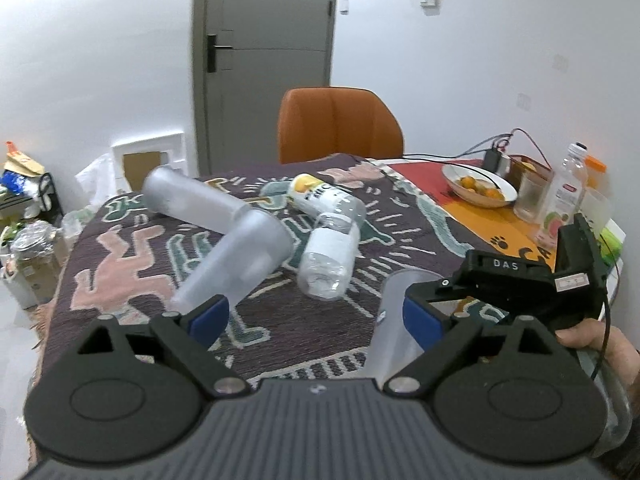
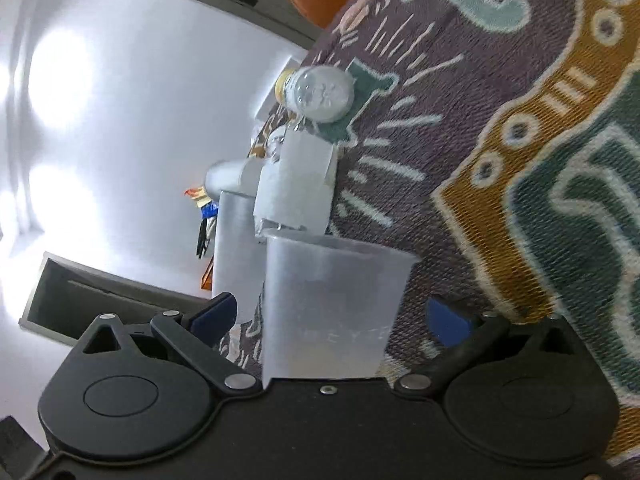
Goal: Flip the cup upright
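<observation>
Three frosted plastic cups are on the patterned cloth. One cup [image 1: 236, 260] lies tilted just beyond my left gripper [image 1: 316, 316], which is open and empty; another cup [image 1: 192, 200] lies on its side behind it. The third cup [image 1: 394, 328] [image 2: 332, 304] stands between the wide-open fingers of my right gripper [image 2: 328, 316], whose body [image 1: 528, 280] shows at the right of the left wrist view. The blue pads [image 2: 214, 316] stand apart from the cup's walls.
Two clear plastic bottles [image 1: 328, 260] [image 2: 320, 94] lie mid-table. A bowl of oranges [image 1: 478, 188], a glass [image 1: 530, 196] and a bottle [image 1: 564, 196] stand at the far right. An orange chair [image 1: 340, 124] is behind the table.
</observation>
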{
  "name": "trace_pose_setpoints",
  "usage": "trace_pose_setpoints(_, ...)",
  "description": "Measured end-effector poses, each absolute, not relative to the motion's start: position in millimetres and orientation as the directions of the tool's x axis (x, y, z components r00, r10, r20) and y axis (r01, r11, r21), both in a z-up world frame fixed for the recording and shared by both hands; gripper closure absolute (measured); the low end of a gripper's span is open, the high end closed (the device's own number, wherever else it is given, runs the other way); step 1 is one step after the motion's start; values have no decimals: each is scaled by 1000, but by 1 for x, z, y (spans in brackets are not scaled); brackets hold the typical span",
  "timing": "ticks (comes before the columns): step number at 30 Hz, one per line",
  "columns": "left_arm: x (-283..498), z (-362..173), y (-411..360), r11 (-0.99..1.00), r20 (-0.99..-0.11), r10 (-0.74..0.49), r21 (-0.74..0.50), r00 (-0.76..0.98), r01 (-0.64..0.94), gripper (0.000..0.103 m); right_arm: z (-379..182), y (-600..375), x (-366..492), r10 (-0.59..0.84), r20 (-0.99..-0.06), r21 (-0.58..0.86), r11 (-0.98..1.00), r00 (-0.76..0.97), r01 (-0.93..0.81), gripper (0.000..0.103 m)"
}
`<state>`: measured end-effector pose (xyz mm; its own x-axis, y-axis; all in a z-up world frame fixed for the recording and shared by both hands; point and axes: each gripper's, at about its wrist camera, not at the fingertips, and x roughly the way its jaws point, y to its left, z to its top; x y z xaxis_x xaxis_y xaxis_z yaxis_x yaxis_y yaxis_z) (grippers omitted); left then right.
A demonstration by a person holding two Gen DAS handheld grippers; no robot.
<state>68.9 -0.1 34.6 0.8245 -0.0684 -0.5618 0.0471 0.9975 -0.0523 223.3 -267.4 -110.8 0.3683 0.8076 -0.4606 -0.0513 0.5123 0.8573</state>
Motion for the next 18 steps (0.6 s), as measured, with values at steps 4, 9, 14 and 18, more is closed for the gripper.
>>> trace_pose_setpoints(4, 63, 35, 4, 997, -564, -50, -79, 824, 7, 10, -114, -257, 230, 796, -477, 855, 519, 372, -15, 0)
trace_pose_setpoints(9, 55, 33, 13, 991, -563, -47, -128, 825, -31, 10, -121, -258, 234, 793, -470, 865, 501, 388, 25, 31)
trace_pose_setpoints(14, 49, 26, 20, 984, -574, -41, -165, 818, -67, 10, -107, -260, 220, 787, -447, 853, 519, 424, -63, 31)
trace_pose_setpoints(18, 44, 22, 22, 980, -575, -43, -184, 817, -78, 10, -89, -264, 206, 772, -424, 824, 546, 474, -152, 31)
